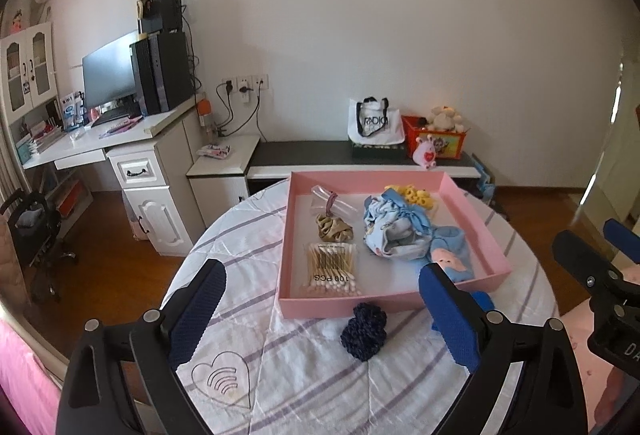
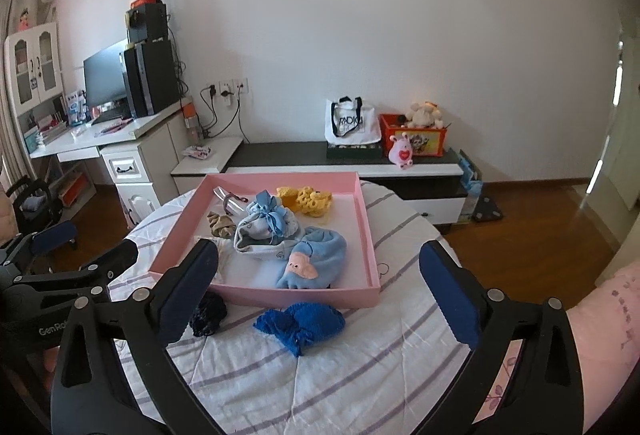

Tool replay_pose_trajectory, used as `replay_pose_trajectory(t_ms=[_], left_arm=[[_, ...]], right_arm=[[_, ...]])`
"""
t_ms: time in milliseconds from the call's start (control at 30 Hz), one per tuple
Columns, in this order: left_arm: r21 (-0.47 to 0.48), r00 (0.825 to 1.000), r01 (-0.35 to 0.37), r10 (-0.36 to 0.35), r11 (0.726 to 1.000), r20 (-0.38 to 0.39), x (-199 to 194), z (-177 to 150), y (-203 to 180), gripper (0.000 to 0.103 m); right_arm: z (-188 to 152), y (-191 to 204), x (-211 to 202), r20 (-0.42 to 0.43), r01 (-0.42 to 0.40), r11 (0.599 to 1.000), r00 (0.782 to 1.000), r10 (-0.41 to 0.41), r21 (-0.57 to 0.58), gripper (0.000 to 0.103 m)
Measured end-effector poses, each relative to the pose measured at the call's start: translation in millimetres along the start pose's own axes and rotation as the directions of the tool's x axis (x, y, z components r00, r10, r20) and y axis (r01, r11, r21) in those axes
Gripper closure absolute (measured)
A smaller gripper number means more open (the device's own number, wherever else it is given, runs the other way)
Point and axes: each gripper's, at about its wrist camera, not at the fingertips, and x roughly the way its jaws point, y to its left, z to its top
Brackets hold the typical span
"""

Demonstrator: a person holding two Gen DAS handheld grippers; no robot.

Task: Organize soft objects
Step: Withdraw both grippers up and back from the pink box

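Right wrist view alone shows a blue knitted piece (image 2: pixel 300 325) before the pink tray (image 2: pixel 370 235); left wrist shows cotton swabs (image 1: pixel 331 269). Both claws, left gripper (image 1: pixel 322 309) and right gripper (image 2: pixel 318 287), gape released, empty.

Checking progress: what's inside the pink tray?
Pink tray holds cotton swabs, a beige scrunchie, yellow knit pieces, and blue cloth items; anything beneath them is hidden.

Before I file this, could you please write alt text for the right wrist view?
An open right gripper hovers over a round table with a striped cloth, facing a pink tray holding baby clothes and yellow booties. A blue knit item and a dark scrunchie lie outside the tray's near wall.
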Motion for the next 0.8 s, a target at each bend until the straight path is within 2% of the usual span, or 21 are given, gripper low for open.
replay_pose_trajectory(t_ms=[333, 533, 800], left_arm=[[0.003, 0.994, -0.004, 0.003, 1.0, 0.105, -68.5, -19.2, -5.3, 0.004], [0.004, 0.985, -0.003, 0.002, 1.0, 0.175, -110.6, -33.9, -7.8, 0.0], [0.006, 0.967, -0.003, 0.002, 1.0, 0.255, -152.1, -50.6, -10.1, 0.0]], right_arm=[[-5.8, 1.9, -57.0, 0.09, 0.0, 1.0, 0.996, 0.001, -0.009, 0.0], [-7.0, 3.0, -87.8, 0.148, -0.003, 1.0, 0.989, 0.005, -0.015, 0.0], [-9.7, 2.2, -119.7, 0.219, -0.003, 1.0, 0.976, 0.007, -0.018, 0.0]])
